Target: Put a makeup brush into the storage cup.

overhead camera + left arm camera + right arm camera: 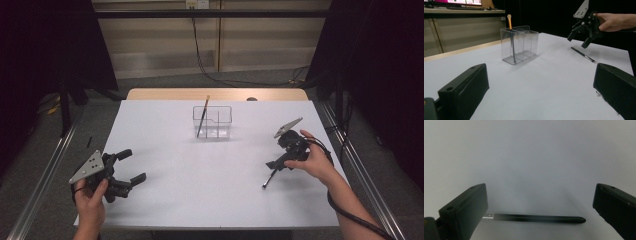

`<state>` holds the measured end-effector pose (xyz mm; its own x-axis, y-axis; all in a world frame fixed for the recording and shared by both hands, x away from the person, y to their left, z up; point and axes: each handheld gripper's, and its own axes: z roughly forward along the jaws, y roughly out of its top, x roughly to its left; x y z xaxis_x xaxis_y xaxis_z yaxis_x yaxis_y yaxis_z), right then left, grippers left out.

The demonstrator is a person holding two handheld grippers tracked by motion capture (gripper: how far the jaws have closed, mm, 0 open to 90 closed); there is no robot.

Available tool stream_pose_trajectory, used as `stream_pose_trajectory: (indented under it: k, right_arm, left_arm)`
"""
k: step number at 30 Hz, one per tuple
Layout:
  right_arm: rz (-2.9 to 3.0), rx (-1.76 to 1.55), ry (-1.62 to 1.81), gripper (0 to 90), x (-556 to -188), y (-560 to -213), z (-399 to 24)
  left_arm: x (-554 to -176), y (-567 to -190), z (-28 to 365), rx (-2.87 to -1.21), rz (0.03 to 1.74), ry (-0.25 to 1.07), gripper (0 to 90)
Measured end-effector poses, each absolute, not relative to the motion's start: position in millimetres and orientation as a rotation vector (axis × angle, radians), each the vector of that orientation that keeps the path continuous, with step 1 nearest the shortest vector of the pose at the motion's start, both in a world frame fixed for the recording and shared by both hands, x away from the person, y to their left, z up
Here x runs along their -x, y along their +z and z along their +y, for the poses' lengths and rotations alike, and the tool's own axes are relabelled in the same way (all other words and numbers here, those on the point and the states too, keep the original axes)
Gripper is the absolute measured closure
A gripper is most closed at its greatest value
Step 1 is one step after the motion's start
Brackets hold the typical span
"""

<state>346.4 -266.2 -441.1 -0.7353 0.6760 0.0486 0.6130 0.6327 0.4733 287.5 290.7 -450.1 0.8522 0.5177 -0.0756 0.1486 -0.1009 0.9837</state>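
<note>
Where right tongs (540,202) straddle, brush (536,218) tip hides.

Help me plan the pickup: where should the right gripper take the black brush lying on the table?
Grip the black brush mid-handle, coming straight down. It lies flat, thin, crosswise between the open jaws of the right gripper, so they would close across its width.

White table (165,190), clear holder (213,121), black brush (270,179)
</note>
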Motion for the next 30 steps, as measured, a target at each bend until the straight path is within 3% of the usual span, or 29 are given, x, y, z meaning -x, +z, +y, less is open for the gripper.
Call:
stream_pose_trajectory:
  k: [30]
  right_arm:
    - [2.888, -0.929, 0.520, 0.0, -339, -452, -269]
  left_arm:
    - [-287, -449, 289, -1.678, 0.524, 0.338, 0.0]
